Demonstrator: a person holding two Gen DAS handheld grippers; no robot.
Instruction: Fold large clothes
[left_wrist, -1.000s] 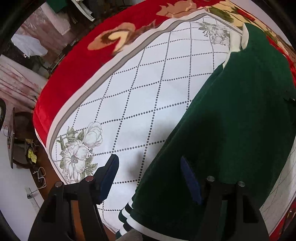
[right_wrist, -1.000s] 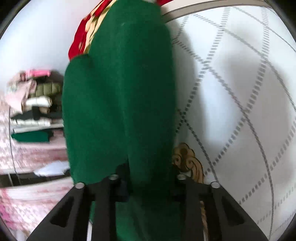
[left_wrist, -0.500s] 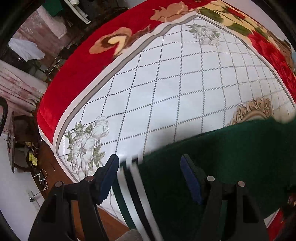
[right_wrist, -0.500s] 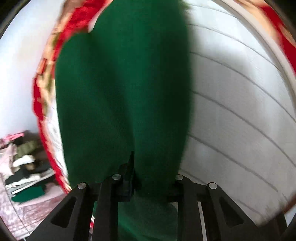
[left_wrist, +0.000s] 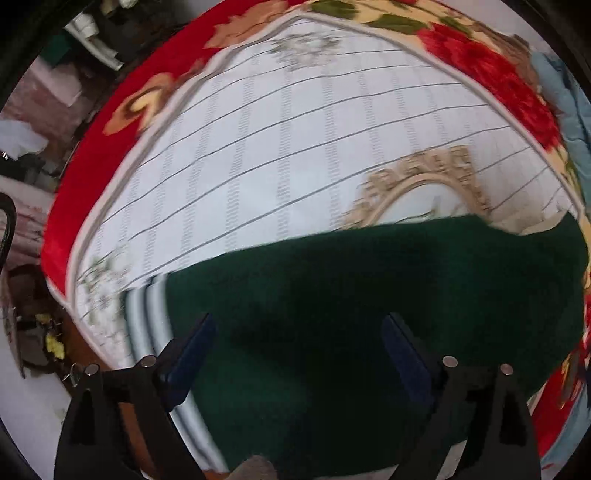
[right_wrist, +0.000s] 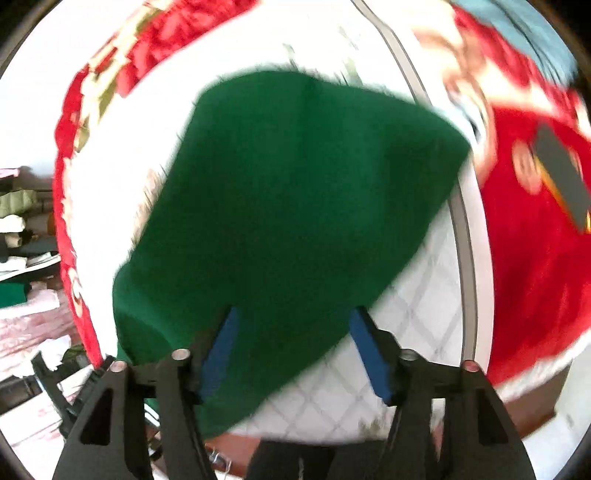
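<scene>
Bed: red floral blanket spread wide, with a white quilted centre panel crossed by grey lines; the left wrist view is smeared by motion.
Floor side: at nine o'clock in the left wrist view, cluttered dark furniture and pale cloth, too blurred to name.
Sweater: dark green sweater lying across the lower half of the left wrist view, on the white panel, its top edge running from eight o'clock up toward three o'clock.
Hem: white-and-dark striped band at the sweater's left end, near seven o'clock, close to the bed's edge.
Ornament: beige scroll motif printed on the panel, just above the sweater at one o'clock.
Left gripper: left gripper pointing down over the sweater, jaws spreading wide, blue pads apart and gripping nothing; green cloth lies below and between them.
Right view: same sweater fills the middle, a broad green fold lying over the white panel, blurred at its edges.
Right gripper: right gripper at six o'clock, jaws opening, blue pads well clear on both sides; cloth shows in the gap, but whether it touches a pad I cannot tell.
Far left: stacked folded clothes at nine o'clock, off the bed.
Far right: grey flat object on the red blanket at two o'clock, too blurred to identify.
</scene>
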